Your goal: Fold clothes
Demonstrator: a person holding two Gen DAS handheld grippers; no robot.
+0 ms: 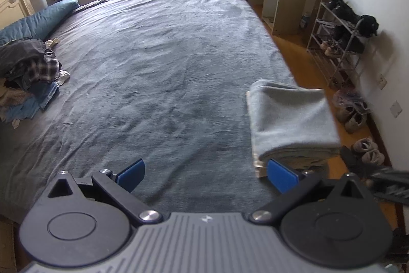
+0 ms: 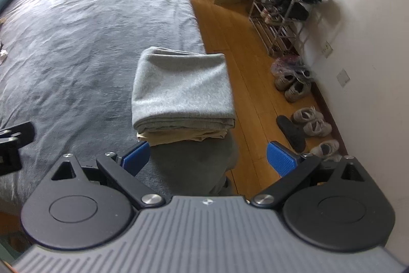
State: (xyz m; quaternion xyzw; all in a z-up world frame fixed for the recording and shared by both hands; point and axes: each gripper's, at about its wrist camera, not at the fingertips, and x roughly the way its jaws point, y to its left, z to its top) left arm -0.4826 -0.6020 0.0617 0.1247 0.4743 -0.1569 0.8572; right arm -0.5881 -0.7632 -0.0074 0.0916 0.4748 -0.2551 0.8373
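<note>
- My left gripper [image 1: 205,174] is spread wide and empty, hanging over bare bed [image 1: 158,63].
- My right gripper [image 2: 207,157] is released too, nothing between its blue pads [image 2: 281,160].
- Just ahead of the right tool sits a folded stack [image 2: 182,94]: grey piece on top, tan one beneath, squared at the bed's corner, I'd guess to keep the middle free for folding.
- Far off to the left tool's left, a rumpled clothes pile [image 1: 30,73] waits near the blue pillow [image 1: 38,19].
- Folded stack and loose pile lie well apart.
</note>
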